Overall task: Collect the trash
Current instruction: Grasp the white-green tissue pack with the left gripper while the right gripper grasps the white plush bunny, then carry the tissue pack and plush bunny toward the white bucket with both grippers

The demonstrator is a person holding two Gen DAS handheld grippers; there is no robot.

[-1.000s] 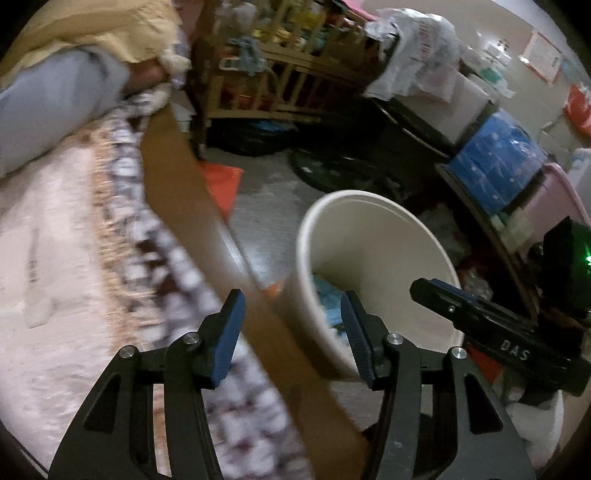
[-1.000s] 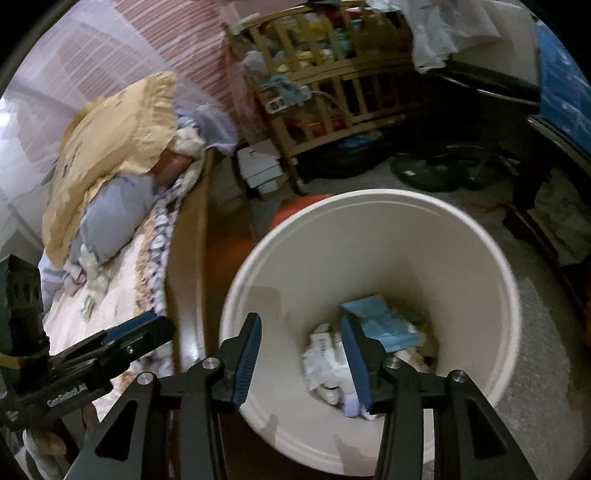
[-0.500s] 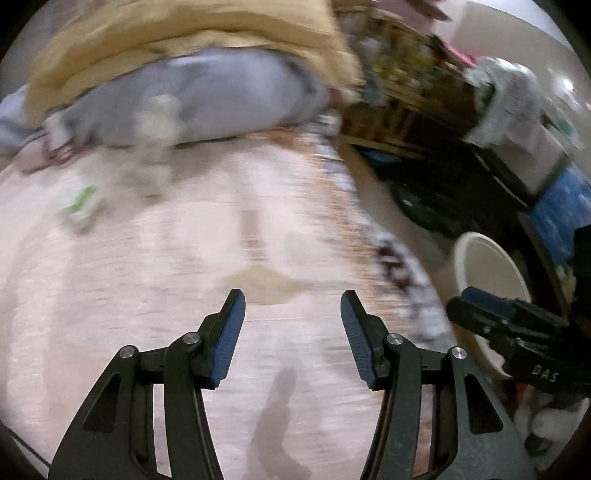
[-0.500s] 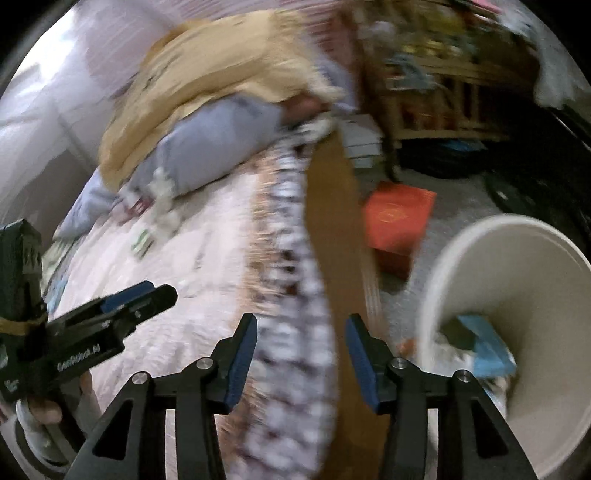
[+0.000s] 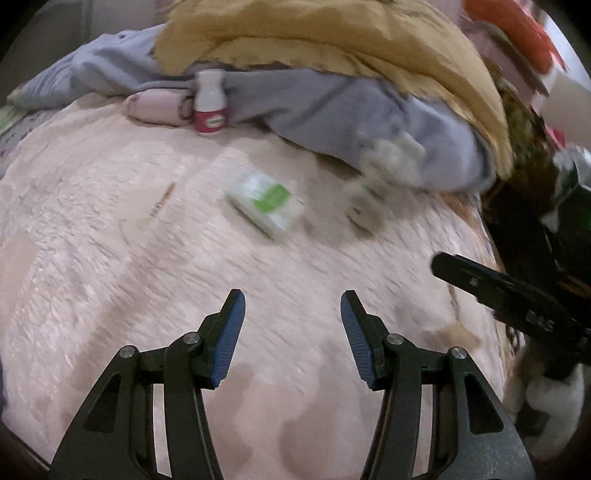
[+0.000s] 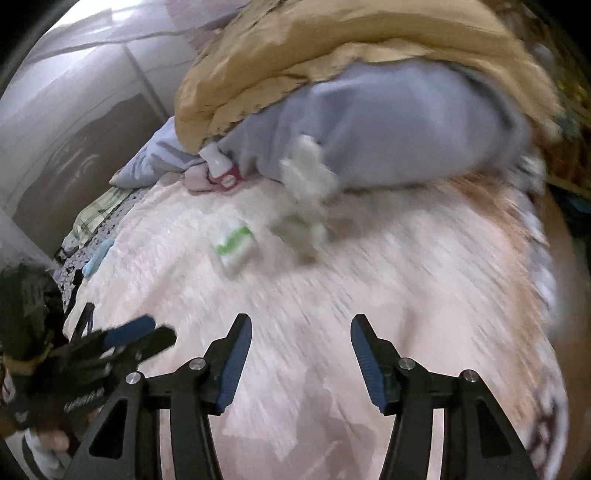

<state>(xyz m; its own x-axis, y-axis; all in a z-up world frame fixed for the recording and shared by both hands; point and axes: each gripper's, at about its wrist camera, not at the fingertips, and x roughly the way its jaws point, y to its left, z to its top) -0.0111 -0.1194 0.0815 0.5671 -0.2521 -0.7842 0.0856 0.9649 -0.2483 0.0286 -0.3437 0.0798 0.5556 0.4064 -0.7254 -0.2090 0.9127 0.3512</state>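
On the bed's pink blanket (image 5: 155,258), one white-and-green packet (image 5: 264,201) is counted, along with one small white bottle with a red label (image 5: 209,103) and one crumpled wad of whitish paper (image 5: 384,177), blurred. One thin stick (image 5: 162,199) is seen lying flat. One yellow pillow (image 5: 332,33) and one grey garment (image 5: 332,107) are counted behind them. Two grippers are visible, one left gripper (image 5: 291,332) and one right gripper (image 6: 301,358), each with two blue-padded jaws spread apart.

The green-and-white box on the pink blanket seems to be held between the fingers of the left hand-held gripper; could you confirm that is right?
Not quite. The green-and-white box does lie on the pink blanket, but nothing holds it: the left wrist view shows the left hand-held gripper open and empty, well short of it.
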